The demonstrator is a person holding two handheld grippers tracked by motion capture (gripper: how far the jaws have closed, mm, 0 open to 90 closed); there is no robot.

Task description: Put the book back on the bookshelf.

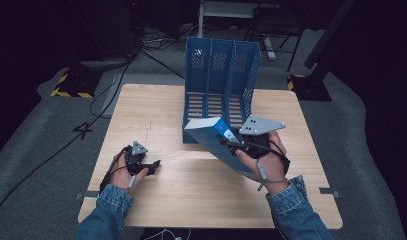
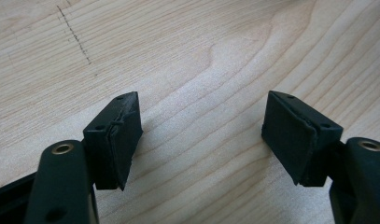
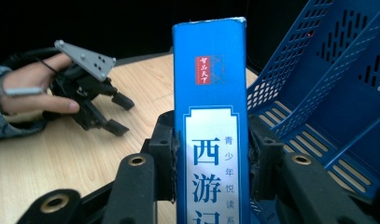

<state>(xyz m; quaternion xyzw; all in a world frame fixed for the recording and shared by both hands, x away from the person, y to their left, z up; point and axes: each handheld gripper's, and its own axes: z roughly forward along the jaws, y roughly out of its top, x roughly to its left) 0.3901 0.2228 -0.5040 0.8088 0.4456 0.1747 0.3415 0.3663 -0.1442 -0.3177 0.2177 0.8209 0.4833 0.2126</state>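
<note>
A thick blue book with a white label and Chinese characters on its spine is tilted above the table, clamped by the spine in my right gripper, which is shut on it. It sits just in front of a blue three-slot file rack, whose perforated walls rise to the right in the right gripper view. My left gripper rests on the table at the left, open, with bare wood between its pads. The same left gripper shows far left in the right gripper view.
The wooden table has a faint dotted pencil line on its left part. Dark stands, cables and yellow-black taped bases surround the table on the grey floor.
</note>
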